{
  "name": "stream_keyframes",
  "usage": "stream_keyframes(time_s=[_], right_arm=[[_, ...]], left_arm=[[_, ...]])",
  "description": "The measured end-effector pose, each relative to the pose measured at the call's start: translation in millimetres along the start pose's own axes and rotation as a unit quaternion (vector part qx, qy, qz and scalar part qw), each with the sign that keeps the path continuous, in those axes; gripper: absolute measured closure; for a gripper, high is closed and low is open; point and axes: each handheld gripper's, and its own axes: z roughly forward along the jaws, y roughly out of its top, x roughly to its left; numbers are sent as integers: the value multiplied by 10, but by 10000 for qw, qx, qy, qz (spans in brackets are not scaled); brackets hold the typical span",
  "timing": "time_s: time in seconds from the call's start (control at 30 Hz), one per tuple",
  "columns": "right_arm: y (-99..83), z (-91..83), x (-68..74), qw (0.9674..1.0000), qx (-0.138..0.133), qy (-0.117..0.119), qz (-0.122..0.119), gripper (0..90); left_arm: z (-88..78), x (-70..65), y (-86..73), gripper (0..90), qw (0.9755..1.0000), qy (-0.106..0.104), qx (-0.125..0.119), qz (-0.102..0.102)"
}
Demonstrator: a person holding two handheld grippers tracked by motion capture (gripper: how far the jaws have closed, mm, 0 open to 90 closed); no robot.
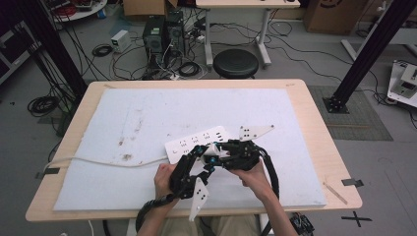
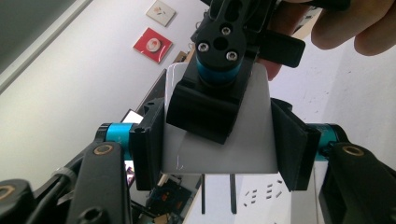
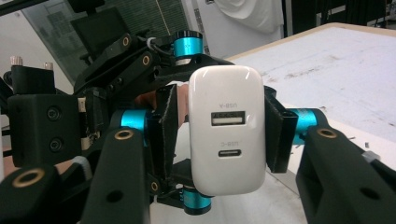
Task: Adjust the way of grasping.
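**Charger passed between two grippers above the power strip**

A wooden table [image 1: 314, 123] is covered by a white foam mat [image 1: 147, 113], and on it a white power strip [image 1: 184, 143] is laid flat, sockets up, its cord trailing off to the left — presumably where the plug is meant to go. Just in front of the strip, both grippers are brought together over the mat. The left gripper [image 2: 219, 144] is clamped on the white USB charger [image 3: 226, 128] by its flat sides, so that the two prongs [image 2: 217, 192] are left free. The right gripper [image 3: 219, 130] is set around the same charger at its port end; its jaws stand close on either side, with the right pad touching and a thin gap apparent at the left, so a firm grip is judged not quite made. The hold looks like a handover or a regrip, meant to align the prongs. On the charger's face, upside down, "USB-A" is read over the upper port and "USB-C" over the lower.
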Motion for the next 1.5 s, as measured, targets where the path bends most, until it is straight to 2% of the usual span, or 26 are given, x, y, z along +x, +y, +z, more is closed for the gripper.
stream_keyframes(time_s=[0.23, 0.53, 0.63, 0.87, 1.03, 1.1, 1.17, 1.23, 1.27, 1.33, 1.4, 1.5], right_arm=[[-7, -2, 2, 10000, -12, -21, -13, 603], [-11, -7, 3, 10000, 43, 3, -8, 623], [-13, -4, 9, 9999, 82, -43, -88, 628], [-29, 7, 19, 9999, 96, -113, -84, 629], [-36, 17, 8, 9998, 86, -130, -81, 630], [-38, 18, 8, 9999, 111, -123, -13, 630], [-39, 22, 3, 9998, 105, -132, -46, 629], [-40, 22, 6, 9998, 138, -143, -36, 630], [-43, 25, 3, 9998, 112, -137, -21, 629], [-43, 24, 3, 9998, 99, -154, 4, 630], [-41, 23, 3, 9998, 123, -171, -3, 629], [-44, 28, 0, 9997, 135, -193, -33, 629]], left_arm=[[-9, 2, 6, 425, 10000, 10, -54, 20], [-11, 4, 1, 424, 10000, -42, -68, -11], [-13, 5, -2, 424, 10000, -81, -26, 24], [-13, 3, -10, 424, 9999, -110, -10, 10], [-11, 16, -18, 423, 9998, -191, 29, -74], [-6, 22, -25, 421, 9996, -236, 30, -138], [-3, 31, -32, 418, 9993, -295, 26, -222], [0, 30, -32, 392, 9994, -278, 40, -224], [16, 27, -33, 334, 9990, -317, 122, -289], [31, 28, -45, 265, 9982, -456, 105, -381], [33, 31, -48, 224, 9975, -527, 42, -473], [22, 46, -28, 209, 9973, -530, -45, -506]])
